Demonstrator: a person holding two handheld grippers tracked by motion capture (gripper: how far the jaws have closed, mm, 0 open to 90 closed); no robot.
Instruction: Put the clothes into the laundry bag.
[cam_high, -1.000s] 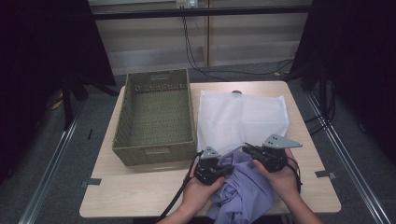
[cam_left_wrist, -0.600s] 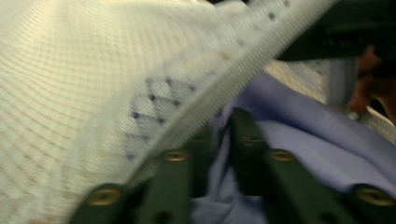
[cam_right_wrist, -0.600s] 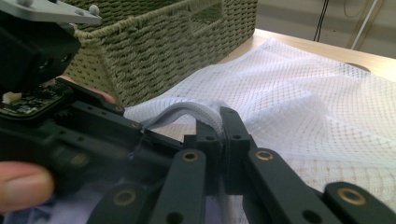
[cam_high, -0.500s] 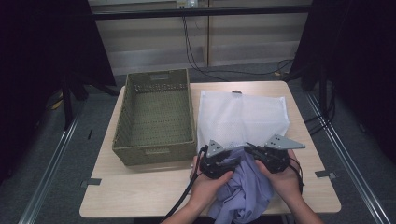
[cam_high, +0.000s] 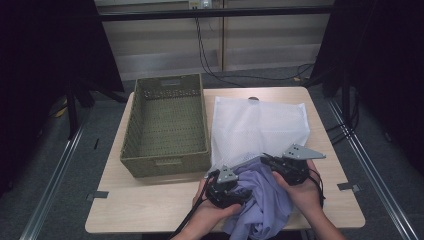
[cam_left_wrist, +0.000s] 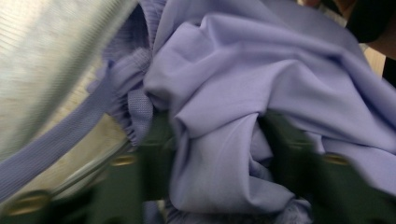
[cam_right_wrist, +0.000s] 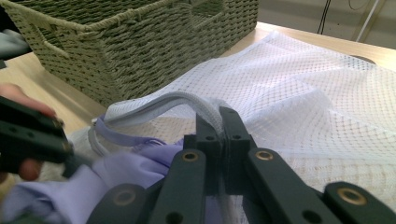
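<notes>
A white mesh bag (cam_high: 257, 127) lies flat on the table, its mouth toward the front edge. A crumpled lavender garment (cam_high: 262, 197) sits at that mouth and hangs over the table's front edge. My right gripper (cam_right_wrist: 219, 119) is shut on the bag's raised rim (cam_right_wrist: 168, 100), holding the mouth up. My left gripper (cam_left_wrist: 217, 140) has a thick fold of the garment (cam_left_wrist: 243, 93) between its jaws, which have just been closing on it. The mesh (cam_left_wrist: 42, 60) shows close at the left of the left gripper view.
A woven olive basket (cam_high: 165, 162) stands empty on the left half of the table, right beside the bag. The wooden table (cam_high: 145, 205) is bare in front of the basket. Dark frames and cables surround the table.
The left hand has shifted a little on the garment at the bag's mouth, and the cloth bunch has changed shape. The right gripper has stayed put on the rim.
</notes>
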